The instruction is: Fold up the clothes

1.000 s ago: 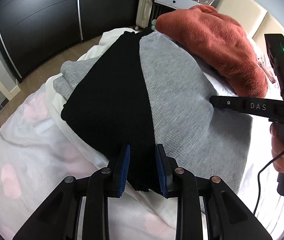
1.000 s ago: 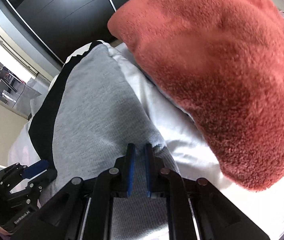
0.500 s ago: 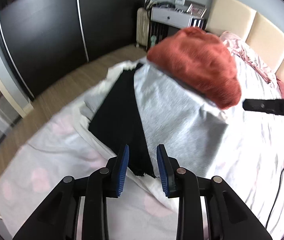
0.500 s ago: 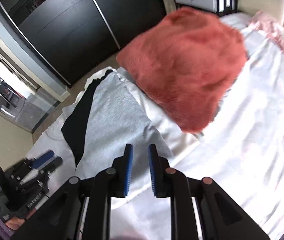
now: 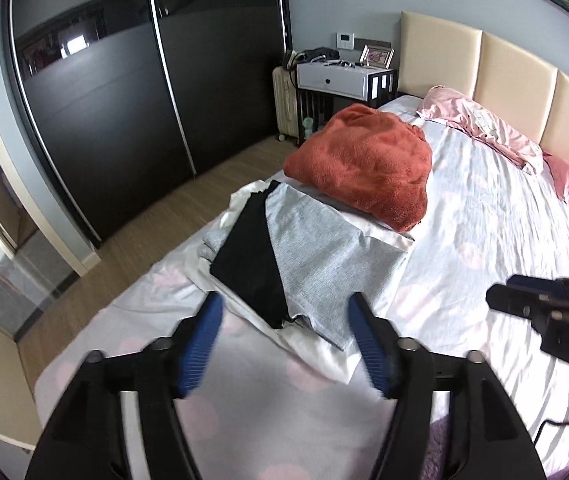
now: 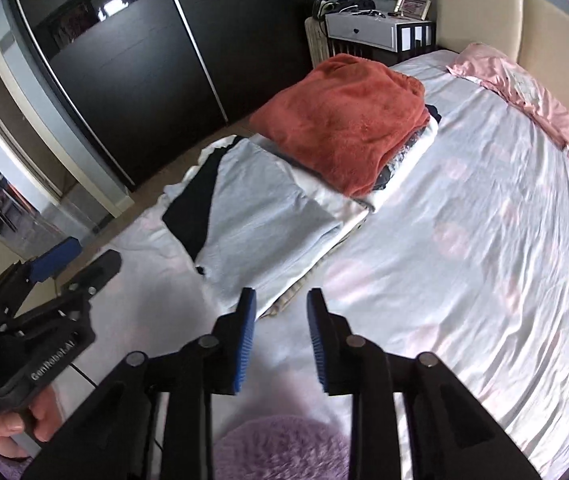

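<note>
Folded grey-and-black knit garment (image 5: pixel 308 256), flat on the white-sheeted bed (image 5: pixel 484 240) beside the rust-orange fleece pile (image 5: pixel 364 168); left gripper (image 5: pixel 284 344) and right gripper (image 6: pixel 280 340) both opening, empty, clear above: leave the fold undisturbed, fetch next piece.

Both cameras hang above the bed (image 5: pixel 484 240), angled down toward the folded clothes (image 5: pixel 308 256) (image 6: pixel 252 216). Each looks from the foot side toward the headboard (image 6: pixel 480 20), sharing the orange blanket (image 5: pixel 364 168).
</note>
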Demonstrator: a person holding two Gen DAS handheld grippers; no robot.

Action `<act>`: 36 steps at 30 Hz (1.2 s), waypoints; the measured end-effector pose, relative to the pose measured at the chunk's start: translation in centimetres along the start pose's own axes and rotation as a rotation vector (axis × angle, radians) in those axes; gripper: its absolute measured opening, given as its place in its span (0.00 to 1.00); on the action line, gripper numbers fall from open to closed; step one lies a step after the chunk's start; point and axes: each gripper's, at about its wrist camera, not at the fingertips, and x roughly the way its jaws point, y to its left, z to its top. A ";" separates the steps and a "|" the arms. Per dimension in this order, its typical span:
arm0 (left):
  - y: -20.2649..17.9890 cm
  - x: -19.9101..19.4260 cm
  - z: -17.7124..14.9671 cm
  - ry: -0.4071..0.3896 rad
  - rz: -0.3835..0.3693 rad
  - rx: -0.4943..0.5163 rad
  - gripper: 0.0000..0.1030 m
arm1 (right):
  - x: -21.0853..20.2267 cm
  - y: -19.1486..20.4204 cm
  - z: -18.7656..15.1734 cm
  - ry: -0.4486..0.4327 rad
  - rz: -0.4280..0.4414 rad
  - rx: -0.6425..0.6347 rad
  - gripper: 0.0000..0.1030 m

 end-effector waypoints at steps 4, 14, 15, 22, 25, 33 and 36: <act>-0.3 -1.8 -0.7 -0.019 0.003 0.006 0.74 | -2.8 -0.2 -2.4 -0.059 -0.019 0.036 0.43; -1.8 -3.6 -3.8 0.006 0.006 0.057 0.74 | -5.2 0.1 -7.7 -0.176 -0.042 0.068 0.44; -1.9 -3.6 -4.1 0.009 0.008 0.062 0.74 | -5.2 0.2 -8.1 -0.181 -0.040 0.066 0.44; -2.7 -3.8 -5.9 0.024 0.024 0.100 0.74 | -5.2 0.9 -10.0 -0.200 -0.034 0.044 0.44; -2.8 -4.0 -6.4 0.026 0.028 0.110 0.74 | -5.3 1.1 -10.5 -0.201 -0.030 0.037 0.44; -3.5 -4.1 -6.8 0.033 0.040 0.131 0.74 | -5.5 1.0 -11.3 -0.210 -0.030 0.031 0.44; -3.7 -4.2 -6.9 0.031 0.039 0.135 0.74 | -5.6 0.6 -11.4 -0.209 -0.025 0.039 0.44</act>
